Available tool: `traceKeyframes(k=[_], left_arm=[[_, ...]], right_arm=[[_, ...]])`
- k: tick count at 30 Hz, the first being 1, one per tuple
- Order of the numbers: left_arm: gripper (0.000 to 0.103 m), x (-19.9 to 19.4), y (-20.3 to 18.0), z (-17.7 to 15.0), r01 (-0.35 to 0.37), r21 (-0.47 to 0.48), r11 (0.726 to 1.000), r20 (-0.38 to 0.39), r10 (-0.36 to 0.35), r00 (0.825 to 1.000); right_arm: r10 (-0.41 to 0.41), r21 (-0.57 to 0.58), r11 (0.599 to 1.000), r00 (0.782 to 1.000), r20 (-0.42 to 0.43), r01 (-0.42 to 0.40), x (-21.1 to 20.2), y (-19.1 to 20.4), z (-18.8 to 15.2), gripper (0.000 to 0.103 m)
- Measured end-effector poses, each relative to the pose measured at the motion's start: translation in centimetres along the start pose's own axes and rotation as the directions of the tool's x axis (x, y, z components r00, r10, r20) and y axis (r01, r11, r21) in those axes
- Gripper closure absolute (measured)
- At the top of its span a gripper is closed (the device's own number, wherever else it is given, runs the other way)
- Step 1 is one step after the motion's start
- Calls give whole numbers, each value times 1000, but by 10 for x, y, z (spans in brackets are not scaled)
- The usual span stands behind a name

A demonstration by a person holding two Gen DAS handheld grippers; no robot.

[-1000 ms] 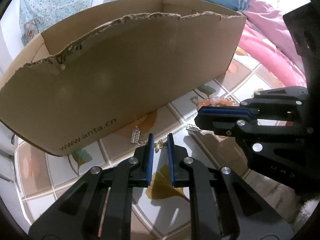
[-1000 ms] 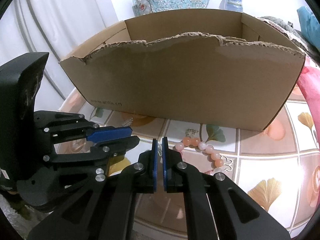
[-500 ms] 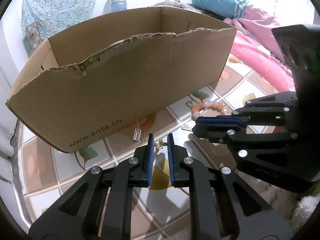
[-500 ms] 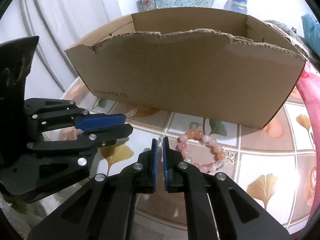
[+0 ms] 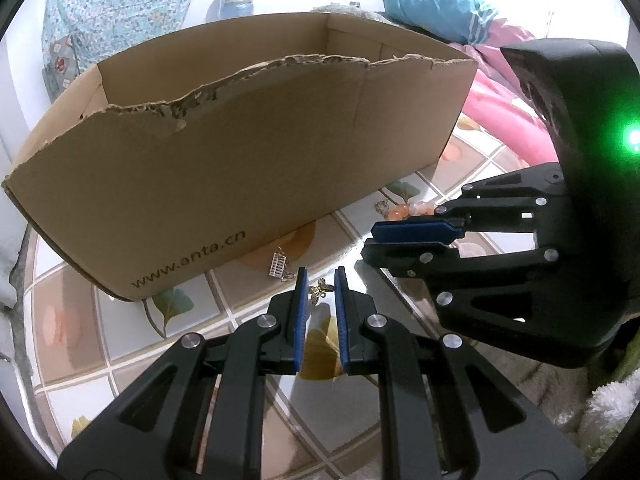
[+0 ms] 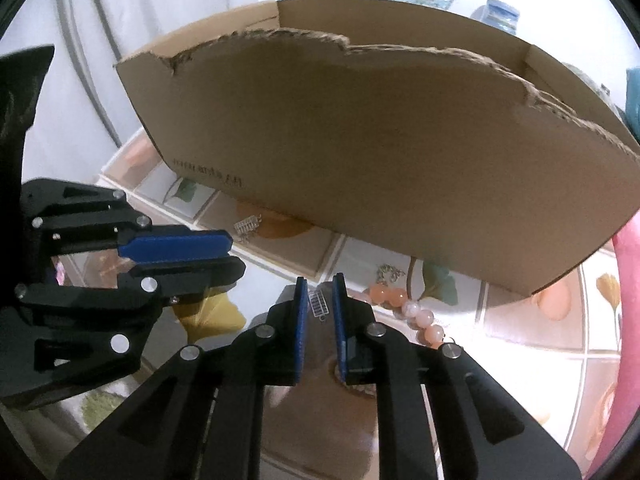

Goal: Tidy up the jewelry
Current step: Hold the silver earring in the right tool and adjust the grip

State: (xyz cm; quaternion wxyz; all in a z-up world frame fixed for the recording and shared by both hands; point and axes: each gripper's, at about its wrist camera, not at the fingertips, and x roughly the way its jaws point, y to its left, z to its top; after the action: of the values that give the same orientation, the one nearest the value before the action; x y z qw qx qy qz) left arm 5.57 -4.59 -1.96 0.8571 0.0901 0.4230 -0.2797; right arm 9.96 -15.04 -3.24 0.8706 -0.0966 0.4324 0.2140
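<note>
My left gripper [image 5: 321, 276] is shut on a small gold butterfly charm [image 5: 321, 290] just above the tiled tabletop [image 5: 72, 320]. To its right my right gripper [image 5: 370, 242] points in from the side. In the right wrist view the right gripper [image 6: 320, 286] has its jaws opening. A small silver ladder-like charm [image 6: 319, 304] lies between them with a gap on its right. The left gripper [image 6: 236, 256] shows at the left. An orange and pink bead bracelet [image 6: 416, 312] lies just right of the right fingers. Behind stands a torn cardboard box [image 5: 240, 160] [image 6: 380, 140].
Another silver ladder-like charm [image 5: 279, 266] [image 6: 248, 225] lies by the box's front wall, and a small silver chain piece [image 6: 386, 272] near the bracelet [image 5: 404, 211]. Pink bedding [image 5: 520, 120] and a blue pillow [image 5: 432, 4] lie at the right, and patterned cloth [image 5: 120, 8] hangs behind.
The right gripper's jaws have parted and its wrist has rolled, so the box now looks tilted. The silver charm now shows between its pads. The left gripper keeps its grip and place.
</note>
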Motion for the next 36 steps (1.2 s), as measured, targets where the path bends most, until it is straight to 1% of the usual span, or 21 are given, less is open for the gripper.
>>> traceKeyframes(k=[1, 2, 3, 10, 11, 15, 17, 22, 23, 24, 26, 27, 29, 30, 31, 33, 34, 36], left_arm=[[91, 0, 1, 0, 1, -1, 1000, 2, -1, 1000], [91, -1, 1, 0, 3, -2, 1000, 6, -3, 1000], [91, -1, 1, 0, 4, -3, 1000, 7, -4, 1000], [91, -7, 0, -2, 0, -8, 1000, 33, 0, 999], [91, -10, 0, -2, -2, -7, 1000, 39, 3, 999], [91, -25, -1, -3, -11, -6, 1000, 72, 12, 997], [91, -31, -3, -3, -21, -2, 1000, 87, 21, 996], [91, -46, -9, -3, -40, 10, 999, 121, 38, 992], [91, -49, -12, -2, -45, 14, 999, 130, 43, 991], [91, -53, -13, -3, -48, 17, 999, 137, 45, 990], [91, -57, -16, -4, -51, 23, 998, 150, 47, 988], [91, -58, -16, -4, -51, 24, 998, 152, 47, 987], [91, -60, -18, -5, -53, 27, 998, 155, 48, 987], [91, -62, -18, -6, -52, 29, 998, 157, 47, 987], [91, -63, -19, -8, -51, 30, 998, 157, 46, 986], [91, -63, -19, -9, -44, 29, 999, 154, 39, 987], [91, -64, -18, -11, -42, 28, 999, 151, 37, 988], [91, -63, -17, -12, -43, 27, 999, 144, 39, 989]], right_arm=[[-2, -3, 1000, 1000, -6, 2, 0, 0, 0, 91], [0, -1, 1000, 1000, -15, 0, 0, -1, 1, 95], [3, 5, 1000, 1000, -18, -3, 0, -1, 2, 97], [0, 32, 1000, 1000, -1, 0, -6, -5, 4, 98], [-2, 36, 999, 1000, 3, 1, -8, -5, 5, 102], [-4, 47, 999, 999, 35, 3, -22, -6, 6, 101], [-8, 53, 999, 998, 60, 5, -34, -10, 1, 101], [-13, 77, 997, 991, 133, 2, -63, -16, -2, 101], [-12, 80, 997, 990, 142, 0, -61, -9, 1, 101], [-8, 85, 996, 987, 158, -6, -67, -10, 1, 101], [0, 88, 996, 986, 169, -15, -74, -13, -3, 101], [17, 87, 996, 987, 160, -31, -72, -10, -5, 101], [20, 109, 993, 988, 153, -37, -62, -6, -2, 101], [48, 110, 992, 991, 128, -62, -56, -6, -3, 99], [55, 109, 992, 992, 112, -67, -51, -5, -4, 98], [37, 107, 993, 996, 86, -46, -38, -1, -5, 94], [42, 102, 994, 997, 71, -50, -29, 0, -6, 94], [22, 94, 995, 998, 52, -27, -21, 3, -13, 94]])
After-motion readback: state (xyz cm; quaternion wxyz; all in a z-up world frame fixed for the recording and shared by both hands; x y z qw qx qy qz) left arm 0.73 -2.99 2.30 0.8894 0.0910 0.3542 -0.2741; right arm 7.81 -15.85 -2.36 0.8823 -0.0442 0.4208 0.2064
